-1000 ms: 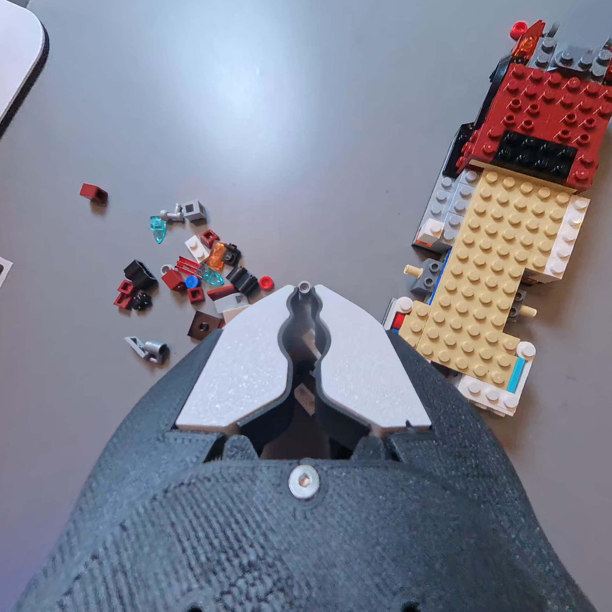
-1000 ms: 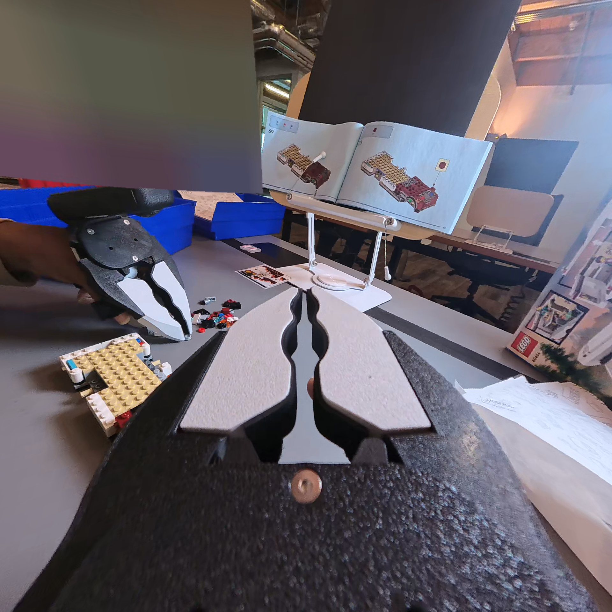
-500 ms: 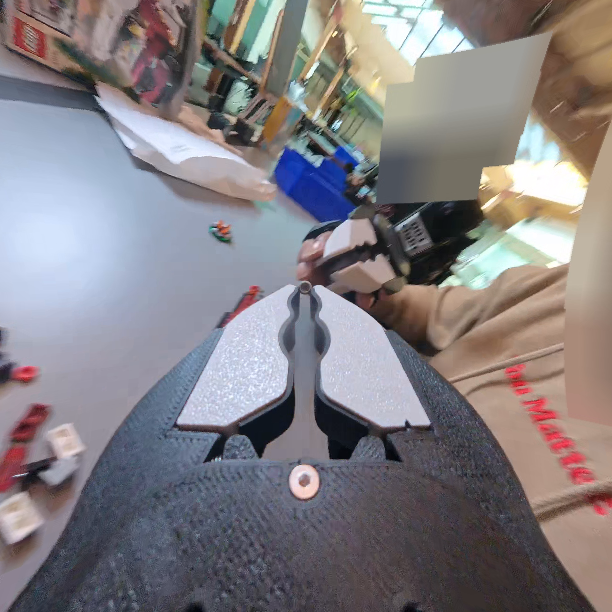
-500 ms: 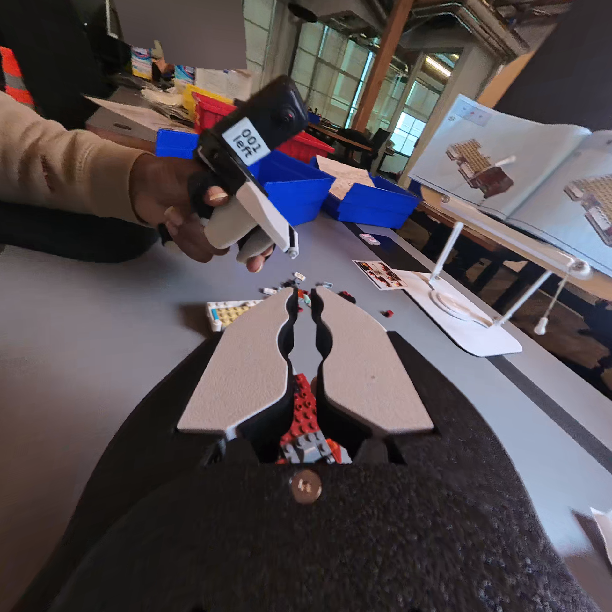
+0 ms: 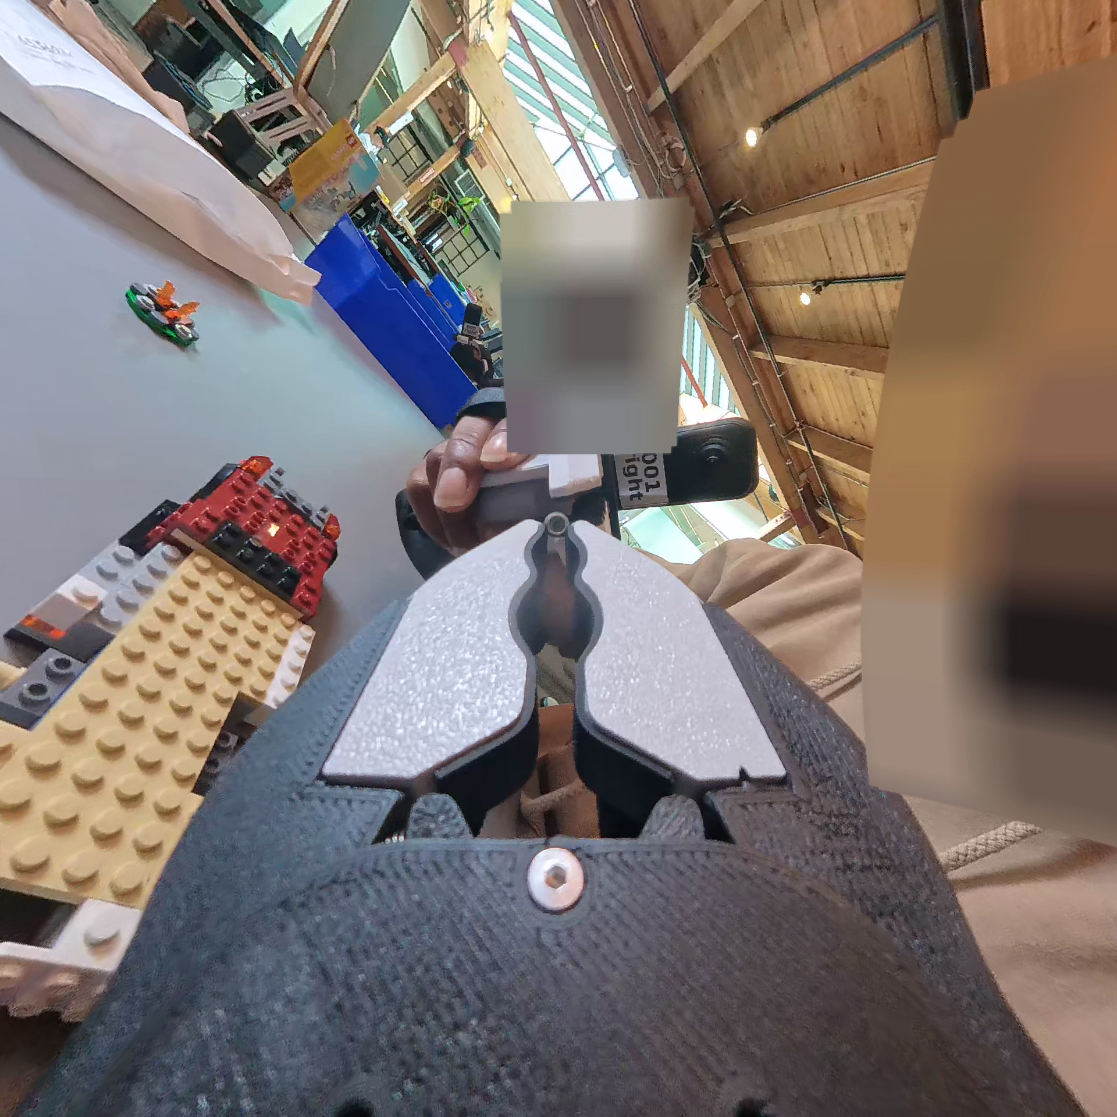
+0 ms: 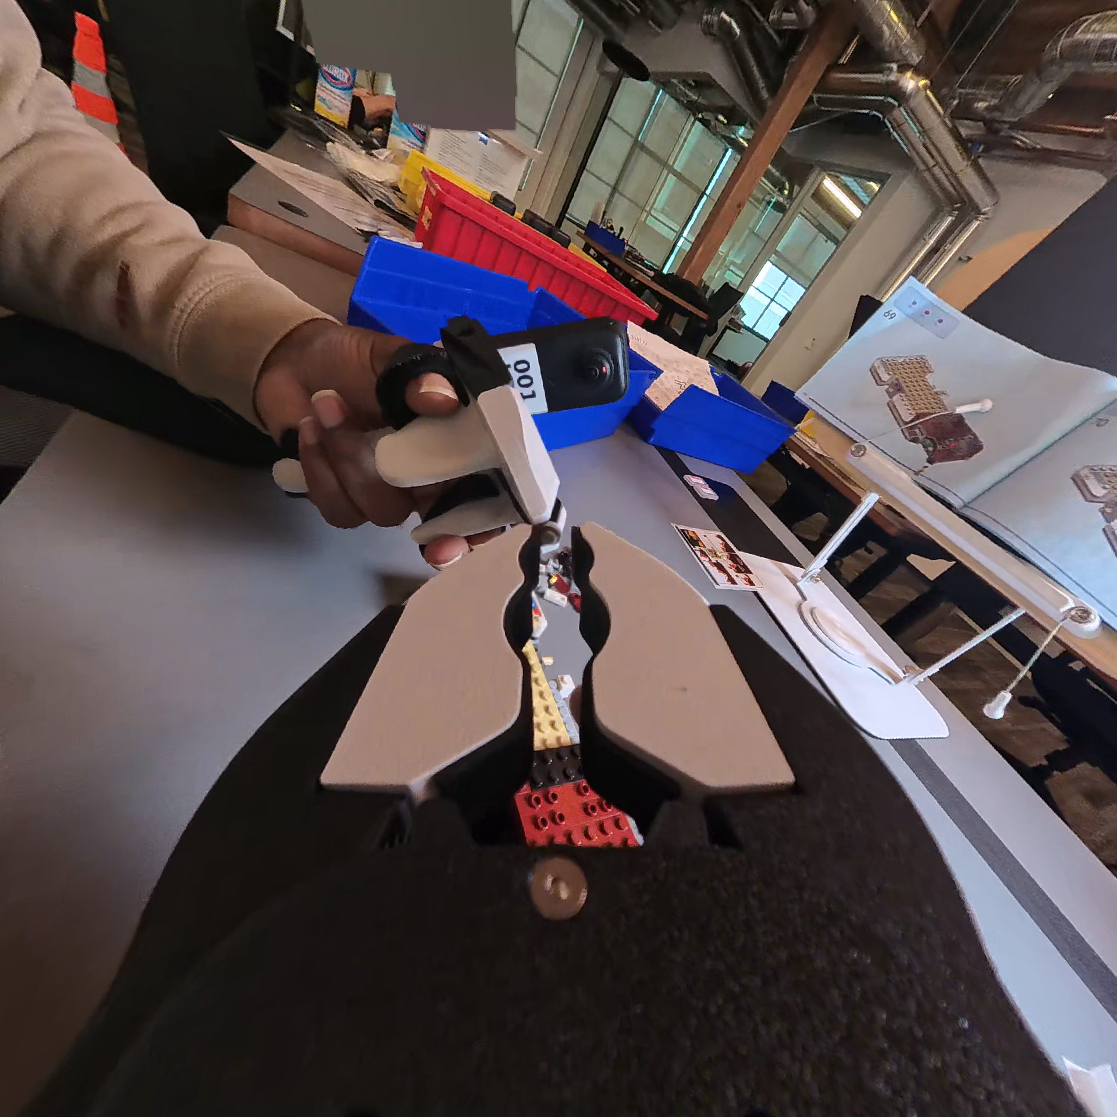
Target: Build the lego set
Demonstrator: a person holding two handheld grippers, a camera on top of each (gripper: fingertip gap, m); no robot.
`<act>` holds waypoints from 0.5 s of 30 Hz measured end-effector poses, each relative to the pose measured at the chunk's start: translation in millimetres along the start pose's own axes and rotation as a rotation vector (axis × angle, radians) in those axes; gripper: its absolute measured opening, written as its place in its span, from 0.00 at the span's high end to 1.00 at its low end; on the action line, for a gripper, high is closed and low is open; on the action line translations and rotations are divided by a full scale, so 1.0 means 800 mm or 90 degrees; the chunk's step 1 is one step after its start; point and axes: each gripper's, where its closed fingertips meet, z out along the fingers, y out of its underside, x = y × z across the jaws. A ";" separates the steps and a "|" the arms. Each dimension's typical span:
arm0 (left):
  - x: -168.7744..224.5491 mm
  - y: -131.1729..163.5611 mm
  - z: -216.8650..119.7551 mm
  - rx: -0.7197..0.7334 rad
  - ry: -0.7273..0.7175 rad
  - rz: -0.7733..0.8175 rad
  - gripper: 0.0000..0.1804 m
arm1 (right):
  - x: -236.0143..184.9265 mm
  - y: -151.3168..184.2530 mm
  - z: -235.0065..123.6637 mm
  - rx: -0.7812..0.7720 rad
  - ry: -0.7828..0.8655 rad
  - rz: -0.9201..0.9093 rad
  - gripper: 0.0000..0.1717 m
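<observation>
Where my left camera looks along them, my left jaws (image 5: 555,527) are pressed on a small grey peg (image 5: 555,522) at their very tips. Its open end faces my right jaws (image 5: 568,474) just beyond, and the tan and red brick model (image 5: 151,665) lies on the grey surface (image 5: 181,423) to the left. From my right camera, my right jaws (image 6: 559,535) stand slightly spread, pinching nothing; the left jaws slant in from the upper left, so the peg sits right at their mouth, with the model on the surface below.

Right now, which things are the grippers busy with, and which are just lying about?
Busy with:
- left gripper, pinching a grey peg
- right gripper, open, tips by the peg
- brick model, close by

Lying about:
- loose bricks
- sticker sheet
- booklet
- blue bins
- red bin
</observation>
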 end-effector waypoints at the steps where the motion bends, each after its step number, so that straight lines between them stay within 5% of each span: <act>1: 0.000 -0.001 0.000 0.004 0.003 -0.005 0.97 | -0.001 0.000 0.000 0.000 -0.002 -0.001 0.94; 15: 0.002 -0.003 0.003 0.037 0.045 -0.079 0.97 | 0.002 0.000 0.001 0.004 0.018 -0.015 0.96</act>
